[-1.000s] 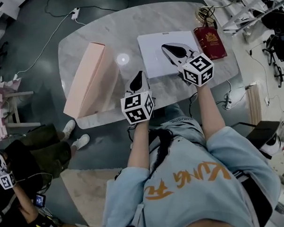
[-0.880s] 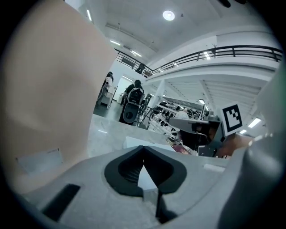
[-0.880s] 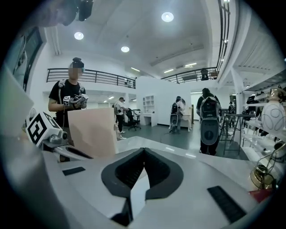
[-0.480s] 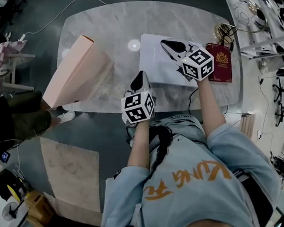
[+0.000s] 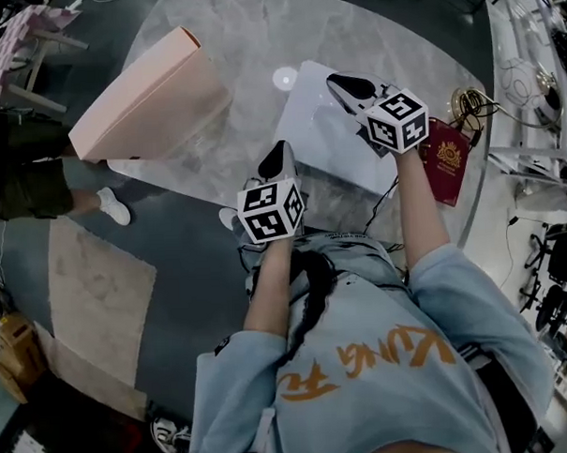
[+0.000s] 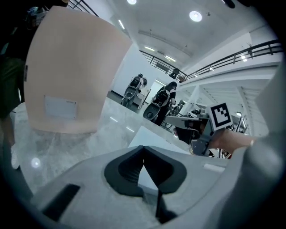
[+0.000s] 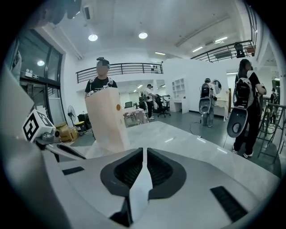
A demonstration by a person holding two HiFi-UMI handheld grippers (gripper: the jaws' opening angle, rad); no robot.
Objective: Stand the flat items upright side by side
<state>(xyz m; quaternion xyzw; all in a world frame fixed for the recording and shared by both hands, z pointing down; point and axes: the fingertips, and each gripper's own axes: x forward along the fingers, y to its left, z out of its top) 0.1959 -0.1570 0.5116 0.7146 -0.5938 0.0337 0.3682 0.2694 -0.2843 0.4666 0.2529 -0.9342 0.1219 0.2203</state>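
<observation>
A white flat item [image 5: 341, 143] lies on the marble table [image 5: 248, 53], and its edge shows in the left gripper view [image 6: 152, 134]. My right gripper [image 5: 348, 85] sits at its far edge. A thin white edge fills the narrow gap between the right gripper's [image 7: 144, 154] jaws, which are starting to open. A tall pink box [image 5: 146, 91] stands upright at the table's left, also in the left gripper view [image 6: 71, 67] and the right gripper view [image 7: 107, 118]. My left gripper [image 5: 279, 158] hovers at the table's near edge, and the left gripper [image 6: 143, 150] is shut on nothing.
A red booklet [image 5: 449, 157] lies right of the white item, beside a coiled cable [image 5: 470, 105]. A person's leg and shoe [image 5: 109, 205] are by the table's left side. Cardboard sheets [image 5: 94, 290] lie on the floor. People stand in the hall beyond the table [image 7: 243, 103].
The head view has swung, so the table now sits turned and higher in the picture. Both grippers keep their places over the white item and the table's near edge.
</observation>
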